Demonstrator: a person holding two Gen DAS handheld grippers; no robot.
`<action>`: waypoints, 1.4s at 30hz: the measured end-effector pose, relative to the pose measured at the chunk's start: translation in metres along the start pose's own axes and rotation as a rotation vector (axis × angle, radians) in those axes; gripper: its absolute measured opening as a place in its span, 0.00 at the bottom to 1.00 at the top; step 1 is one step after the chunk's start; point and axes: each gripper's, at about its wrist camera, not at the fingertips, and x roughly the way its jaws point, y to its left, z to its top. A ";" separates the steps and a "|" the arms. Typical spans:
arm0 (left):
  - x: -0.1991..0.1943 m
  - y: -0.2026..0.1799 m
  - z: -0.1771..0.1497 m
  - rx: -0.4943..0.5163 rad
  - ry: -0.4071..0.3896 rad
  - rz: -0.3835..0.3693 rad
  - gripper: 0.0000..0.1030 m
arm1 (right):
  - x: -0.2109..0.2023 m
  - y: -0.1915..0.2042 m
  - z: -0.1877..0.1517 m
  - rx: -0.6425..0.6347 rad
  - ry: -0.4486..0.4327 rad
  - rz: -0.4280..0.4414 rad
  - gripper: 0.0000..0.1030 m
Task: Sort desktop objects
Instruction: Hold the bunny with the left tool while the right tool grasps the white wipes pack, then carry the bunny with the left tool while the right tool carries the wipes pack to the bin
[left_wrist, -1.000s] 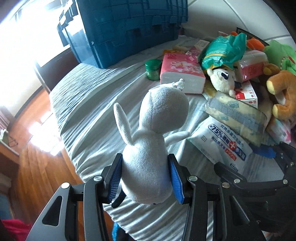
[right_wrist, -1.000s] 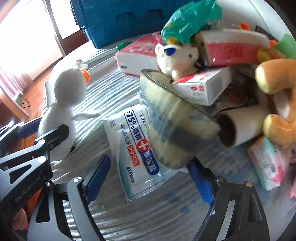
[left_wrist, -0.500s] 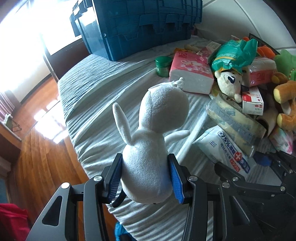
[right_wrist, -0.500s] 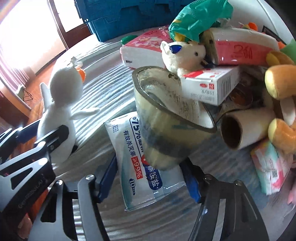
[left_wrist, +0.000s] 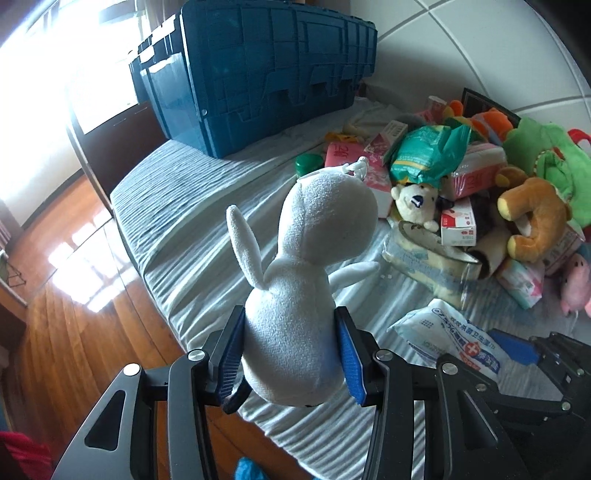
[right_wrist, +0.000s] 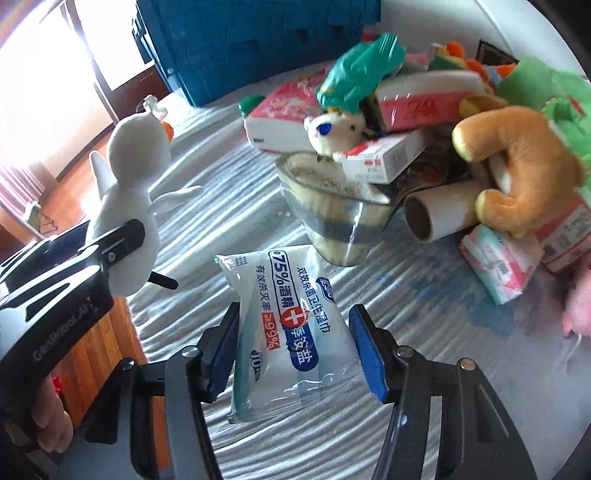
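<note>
Your left gripper (left_wrist: 291, 354) is clamped on the lower body of a white plush duck (left_wrist: 310, 273), both blue pads pressed into its sides, and the toy stands upright between them with its head up and away from you. Your right gripper (right_wrist: 295, 350) has its jaws around a pack of alcohol wipes (right_wrist: 291, 328); the left pad touches the pack's edge, but you cannot tell whether the right pad is touching it, so the grip is unclear. The pack's far end points ahead of your fingers, above the grey striped cloth (right_wrist: 406, 302).

Just beyond the wipes lies a clear container (right_wrist: 332, 218) on its side, with a cardboard tube (right_wrist: 439, 214) to its right. Behind them is a heap: a small white bear (right_wrist: 336, 133), a red-and-white box (right_wrist: 384, 158), pink tissue packs (right_wrist: 280, 118), a green bag (right_wrist: 358, 74) and a tan plush (right_wrist: 517, 162). Far ahead of the left gripper sits a blue crate (left_wrist: 258, 74).
</note>
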 end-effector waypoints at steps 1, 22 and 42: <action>-0.005 0.003 0.002 0.008 -0.010 -0.013 0.45 | -0.005 0.003 0.000 0.008 -0.005 -0.015 0.55; -0.071 0.072 0.060 0.146 -0.135 -0.202 0.45 | -0.124 0.088 0.054 0.096 -0.311 -0.235 0.55; -0.044 0.057 0.202 0.207 -0.280 -0.252 0.45 | -0.128 0.067 0.193 0.099 -0.483 -0.276 0.55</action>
